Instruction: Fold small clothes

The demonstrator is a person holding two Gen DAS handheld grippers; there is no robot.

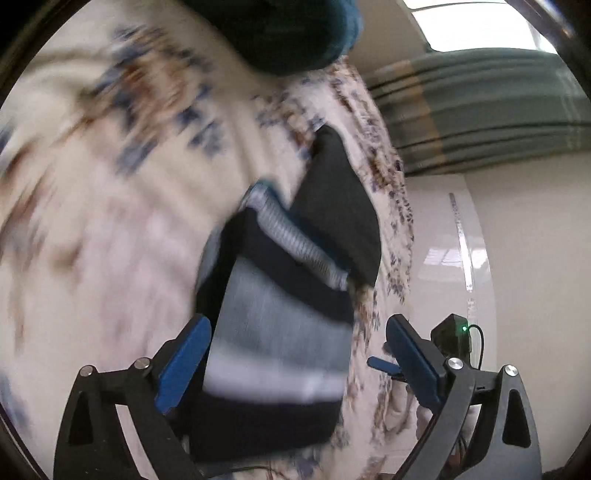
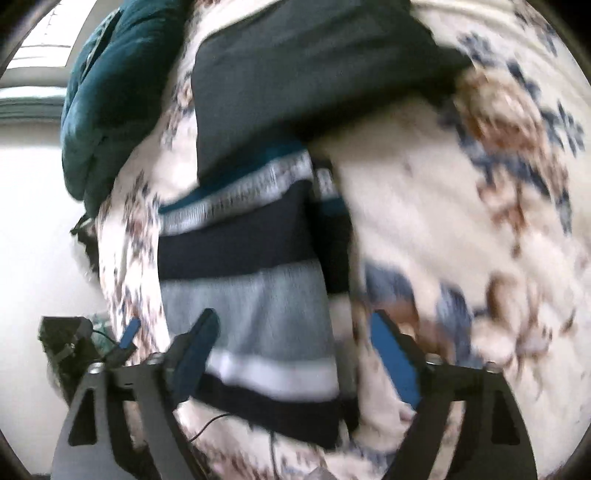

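One striped garment on floral bedspread, one dark folded cloth overlapping it, teal blanket beyond. Left gripper and right gripper spread wide, gripping nothing.

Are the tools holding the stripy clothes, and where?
No. Both tools, left and right, are open above the striped garment, gripping nothing.

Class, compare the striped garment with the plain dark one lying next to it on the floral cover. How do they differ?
The striped garment has navy, grey and white bands; the dark garment is one plain charcoal colour. The striped garment lies between the open fingers of both grippers; the dark garment lies farther off, beyond them. The striped garment shows a ribbed edge; the dark garment shows none. Both lie flat on the floral cover.
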